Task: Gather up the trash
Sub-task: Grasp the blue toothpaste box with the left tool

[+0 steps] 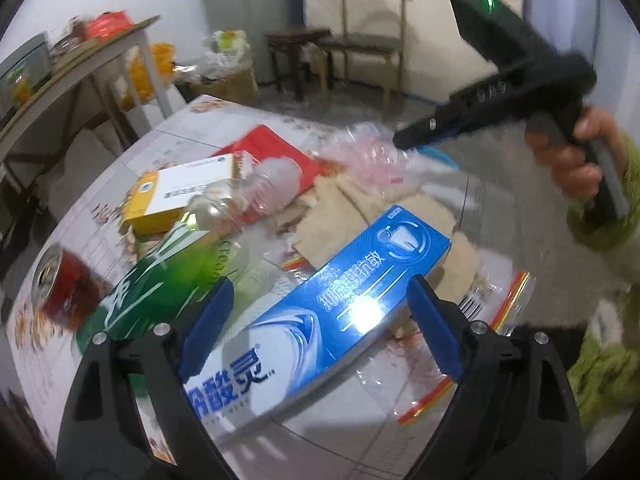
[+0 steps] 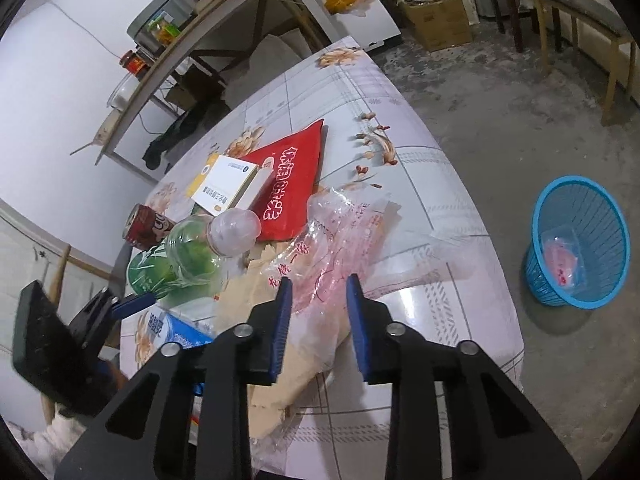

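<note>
A blue toothpaste box lies on the table between the open jaws of my left gripper, which straddle it without closing. It also shows in the right wrist view. My right gripper is open over a clear plastic bag with pink print and brown paper. A green bottle, a clear bottle, a red can, a yellow-white box and a red packet lie on the table. A blue basket stands on the floor with a pink bag inside.
The table has a floral plastic cover. A side table with jars stands by the wall. A cardboard box, bags, a stool and a wooden chair stand on the concrete floor beyond.
</note>
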Demonstrator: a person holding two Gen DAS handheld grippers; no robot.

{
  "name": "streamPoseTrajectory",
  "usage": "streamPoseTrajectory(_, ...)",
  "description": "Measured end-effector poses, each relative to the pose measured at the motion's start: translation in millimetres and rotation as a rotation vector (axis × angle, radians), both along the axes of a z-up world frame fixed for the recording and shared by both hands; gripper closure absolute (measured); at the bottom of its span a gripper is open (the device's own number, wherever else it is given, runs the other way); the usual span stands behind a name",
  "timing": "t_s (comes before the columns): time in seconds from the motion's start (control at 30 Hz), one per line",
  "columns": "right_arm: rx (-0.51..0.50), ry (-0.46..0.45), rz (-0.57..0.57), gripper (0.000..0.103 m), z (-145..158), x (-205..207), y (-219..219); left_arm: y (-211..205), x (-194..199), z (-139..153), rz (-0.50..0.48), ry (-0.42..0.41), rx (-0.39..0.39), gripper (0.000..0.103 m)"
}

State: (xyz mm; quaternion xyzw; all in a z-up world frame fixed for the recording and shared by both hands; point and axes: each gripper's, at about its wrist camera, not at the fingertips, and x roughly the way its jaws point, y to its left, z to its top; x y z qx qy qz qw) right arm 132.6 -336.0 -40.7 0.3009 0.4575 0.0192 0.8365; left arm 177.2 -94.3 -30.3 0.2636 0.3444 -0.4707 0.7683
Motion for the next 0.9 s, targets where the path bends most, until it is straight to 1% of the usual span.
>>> streamPoseTrajectory(0.07, 0.018, 0.0, 0.007, 0.083, -2.7, -1.2, -2.0, -3.3, 2.9, -1.6, -0.033, 0.01, 0.007, 0.019)
streamPoseTrajectory(0.13, 0.031, -0.003, 0.009, 0.087, -4.7, -2.3, -4.4, -5.9, 8.8, -2.4, -0.034, 0.051, 0.008, 0.019)
streamPoseTrajectory(0.17, 0.041, -0.008, 0.008, 0.091, -5.9, -3.1, -6.0, -6.9, 11.9, -3.0, -0.032, 0.078, 0.01, 0.019)
streamPoseTrajectory(0.27, 0.083, -0.02, 0.008, 0.094, -9.7, -5.0, -11.0, -6.5, 12.0, -3.5, -0.036, 0.124, 0.012, 0.019)
streamPoseTrajectory(0.3, 0.105, -0.024, 0.008, 0.096, -11.6, -5.7, -13.0, -6.7, 10.0, -3.7, -0.042, 0.132, 0.018, 0.022)
streamPoseTrajectory(0.37, 0.127, -0.028, 0.01, 0.097, -13.5, -6.1, -15.7, -8.5, 2.7, -5.2, -0.048, 0.112, 0.048, 0.028)
streamPoseTrajectory(0.43, 0.131, -0.033, 0.008, 0.097, -13.7, -6.7, -16.8, -9.0, -3.9, -6.2, -0.043, 0.088, 0.069, 0.03)
streamPoseTrajectory(0.53, 0.124, -0.054, 0.007, 0.096, -9.5, -7.4, -17.3, -8.2, -11.4, -4.7, -0.033, 0.072, 0.074, 0.036)
streamPoseTrajectory(0.57, 0.108, -0.061, 0.017, 0.095, -6.7, -6.0, -14.8, -8.1, -14.3, -4.3, -0.022, 0.062, 0.081, 0.038)
streamPoseTrajectory(0.6, 0.101, -0.062, 0.02, 0.088, -5.6, -5.4, -14.1, -8.0, -17.3, -4.1, -0.016, 0.05, 0.089, 0.039)
streamPoseTrajectory(0.63, 0.096, -0.055, 0.017, 0.08, -5.3, -2.7, -12.7, -7.7, -20.8, -3.7, -0.009, 0.038, 0.096, 0.04)
streamPoseTrajectory(0.67, 0.094, -0.046, 0.01, 0.062, -6.1, 0.2, -12.3, -7.3, -23.0, -2.5, -0.004, 0.029, 0.099, 0.042)
streamPoseTrajectory(0.7, 0.09, -0.035, -0.002, 0.057, -7.9, 3.5, -12.1, -6.6, -24.5, -1.8, 0.003, 0.023, 0.1, 0.043)
streamPoseTrajectory(0.73, 0.084, -0.025, -0.008, 0.057, -10.0, 7.4, -11.8, -5.4, -26.8, -0.7, 0.009, 0.017, 0.097, 0.044)
streamPoseTrajectory(0.77, 0.091, -0.018, -0.012, 0.057, -13.2, 12.8, -11.2, -4.4, -27.6, 0.4, 0.011, 0.014, 0.093, 0.055)
streamPoseTrajectory(0.8, 0.104, -0.012, -0.019, 0.057, -16.5, 16.7, -11.2, -3.9, -27.6, 1.3, 0.013, 0.018, 0.087, 0.06)
streamPoseTrajectory(0.9, 0.112, 0.006, -0.032, 0.059, -25.1, 26.2, -9.6, -1.2, -30.4, 2.5, 0.03, 0.01, 0.074, 0.063)
